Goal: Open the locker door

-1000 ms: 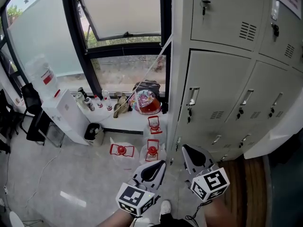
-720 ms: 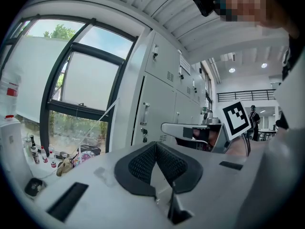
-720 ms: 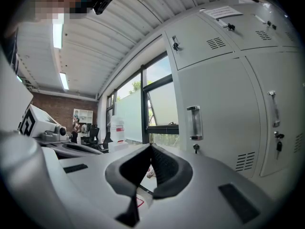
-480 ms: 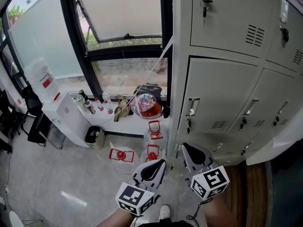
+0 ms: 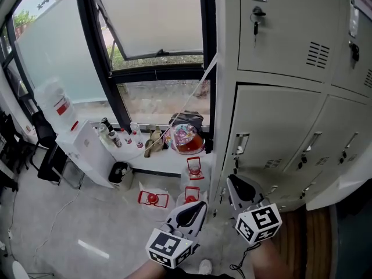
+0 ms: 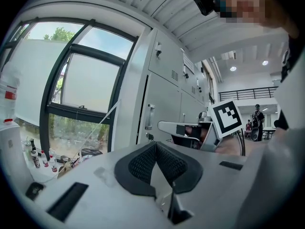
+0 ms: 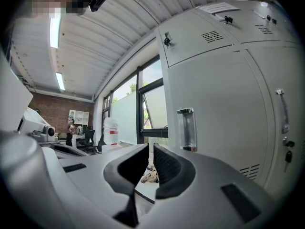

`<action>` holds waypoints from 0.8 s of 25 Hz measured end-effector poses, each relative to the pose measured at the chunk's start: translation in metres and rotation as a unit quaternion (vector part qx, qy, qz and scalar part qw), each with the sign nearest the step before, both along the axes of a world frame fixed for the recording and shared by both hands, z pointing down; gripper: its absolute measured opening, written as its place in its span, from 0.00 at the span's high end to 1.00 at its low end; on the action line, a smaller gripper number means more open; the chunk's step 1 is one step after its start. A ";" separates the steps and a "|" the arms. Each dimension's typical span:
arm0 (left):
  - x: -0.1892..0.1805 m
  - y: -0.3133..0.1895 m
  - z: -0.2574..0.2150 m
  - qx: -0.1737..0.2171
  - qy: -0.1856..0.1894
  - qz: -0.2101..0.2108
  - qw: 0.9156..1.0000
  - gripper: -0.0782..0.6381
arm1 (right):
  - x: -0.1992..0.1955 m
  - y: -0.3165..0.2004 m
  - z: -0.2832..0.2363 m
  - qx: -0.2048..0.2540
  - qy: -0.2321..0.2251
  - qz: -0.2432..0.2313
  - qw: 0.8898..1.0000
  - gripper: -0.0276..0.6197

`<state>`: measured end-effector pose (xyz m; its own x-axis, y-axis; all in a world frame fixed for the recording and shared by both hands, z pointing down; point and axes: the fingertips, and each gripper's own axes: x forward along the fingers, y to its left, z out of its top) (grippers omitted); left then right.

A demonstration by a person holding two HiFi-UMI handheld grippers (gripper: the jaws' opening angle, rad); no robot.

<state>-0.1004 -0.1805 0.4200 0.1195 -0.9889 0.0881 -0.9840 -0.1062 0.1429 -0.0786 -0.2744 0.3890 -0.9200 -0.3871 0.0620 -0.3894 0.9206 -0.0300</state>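
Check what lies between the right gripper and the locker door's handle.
Nothing, only open air. In the right gripper view the handle stands untouched ahead and slightly right of the right gripper, whose empty jaws are opening.

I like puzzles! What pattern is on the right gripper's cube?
Black squares on white, like a code; the cube shows best in the head view.

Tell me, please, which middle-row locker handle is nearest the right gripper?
The leftmost handle, on the door beside the window; the right gripper, jaws opening and empty, is just below it, the others further right.
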 end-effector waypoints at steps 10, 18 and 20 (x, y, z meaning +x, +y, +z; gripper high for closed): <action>-0.030 -0.015 -0.006 0.000 -0.005 0.052 0.999 0.87 | -0.020 -0.038 -0.002 0.007 0.013 0.098 0.995 0.71; -0.061 -0.027 -0.006 -0.001 -0.003 0.090 0.996 0.87 | -0.036 -0.071 -0.003 0.016 0.025 0.184 0.983 0.60; -0.067 -0.031 -0.005 -0.001 -0.002 0.098 0.995 0.87 | -0.039 -0.078 -0.002 0.017 0.026 0.203 0.979 0.57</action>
<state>-0.1673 -0.2112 0.4145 0.3091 -0.9467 0.0901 -0.9452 -0.2954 0.1387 -0.1173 -0.3525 0.3872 -0.6861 -0.7224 0.0859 -0.7232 0.6901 0.0271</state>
